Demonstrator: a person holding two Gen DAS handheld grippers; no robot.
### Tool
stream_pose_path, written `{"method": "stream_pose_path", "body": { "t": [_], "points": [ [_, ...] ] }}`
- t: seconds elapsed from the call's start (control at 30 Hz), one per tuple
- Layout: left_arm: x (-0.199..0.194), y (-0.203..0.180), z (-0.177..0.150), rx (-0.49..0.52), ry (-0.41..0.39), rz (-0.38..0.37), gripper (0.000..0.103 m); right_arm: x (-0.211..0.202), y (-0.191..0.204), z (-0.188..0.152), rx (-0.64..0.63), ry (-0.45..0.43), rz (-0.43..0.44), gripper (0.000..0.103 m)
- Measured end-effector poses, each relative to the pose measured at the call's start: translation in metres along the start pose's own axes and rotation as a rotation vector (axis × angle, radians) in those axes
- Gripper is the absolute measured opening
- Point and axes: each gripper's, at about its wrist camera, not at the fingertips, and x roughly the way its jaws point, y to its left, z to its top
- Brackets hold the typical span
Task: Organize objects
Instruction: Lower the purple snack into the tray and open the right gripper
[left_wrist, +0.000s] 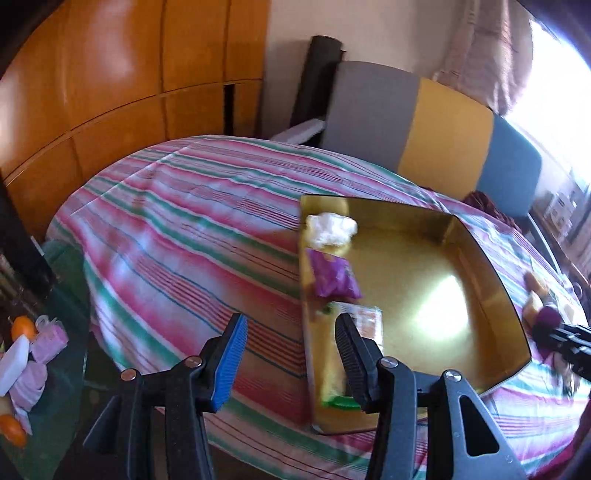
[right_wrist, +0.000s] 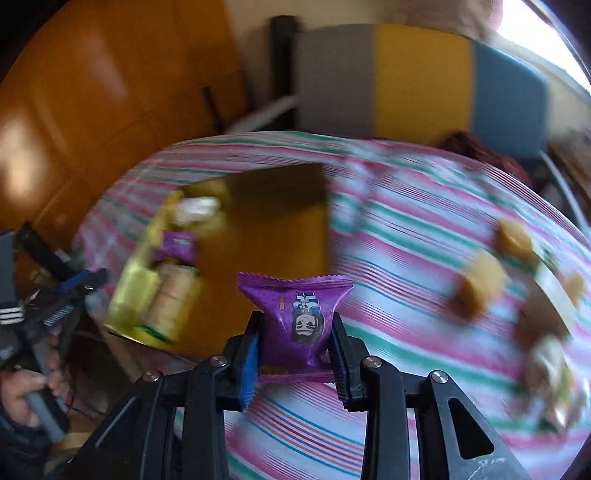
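Purple snack packet (right_wrist: 295, 325) is sitting squeezed between the pads of my right gripper (right_wrist: 295, 354), jaws closed on its lower half, and I am holding it above the striped bedcover (right_wrist: 406, 240), not yet over the gold tray (right_wrist: 280, 236). I am gripping only crinkly wrapper, so I judge it could be slipping out or twisting if I am swinging too fast, and it could be catching the tray's near wall if I am coming in low. My left gripper (left_wrist: 291, 354) is hanging with nothing between its jaws, its right finger over the tray's left edge; it could be nudging the tray or the green-ended packet (left_wrist: 334, 373) lying there. Another purple packet (left_wrist: 334, 277) and a white wrapped piece (left_wrist: 330, 229) are already lying in the tray. I am making out a cartoon face on the held wrapper; its lettering is too blurred for reading.
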Motion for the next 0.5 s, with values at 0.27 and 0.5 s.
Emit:
{"method": "stream_pose_path", "body": {
  "t": [0.27, 0.5],
  "points": [
    [0.006, 0.025, -0.001, -0.057, 0.014, 0.021, 0.050, 0.102, 0.088, 0.018, -0.169, 0.185, 0.074, 0.037],
    [0.008, 0.027, -0.004, -0.057, 0.022, 0.021, 0.050, 0.132, 0.119, 0.006, -0.177, 0.243, 0.202, 0.039]
  ]
}}
